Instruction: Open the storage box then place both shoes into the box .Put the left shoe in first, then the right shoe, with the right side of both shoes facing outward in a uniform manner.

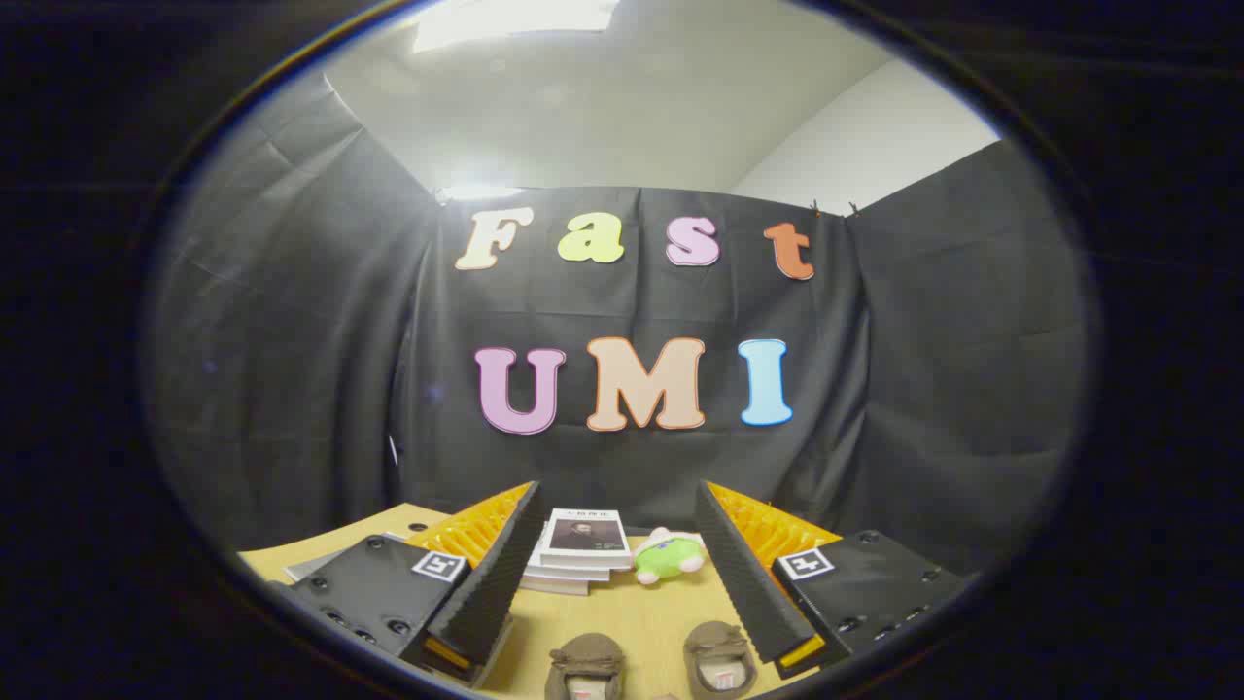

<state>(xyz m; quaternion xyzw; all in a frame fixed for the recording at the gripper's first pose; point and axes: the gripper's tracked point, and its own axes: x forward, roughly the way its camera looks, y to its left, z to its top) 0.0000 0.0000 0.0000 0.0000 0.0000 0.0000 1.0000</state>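
My tongs (619,574) stand wide open above the counter (622,622), holding nothing. Two brown shoes lie side by side on the counter between the fingers, close under them: left shoe (585,666), right shoe (720,659), openings facing me. Beyond them, a stack of books (581,549) sits just beside a small green and white plush toy (669,556), against the booth wall.

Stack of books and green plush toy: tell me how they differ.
The stack of books is flat, boxy and pale, with a dark picture on the top cover; the green plush toy is rounded, soft-looking and bright green with pale parts. The stack is the wider of the two. Both rest on the wooden table beyond the open gripper, side by side.
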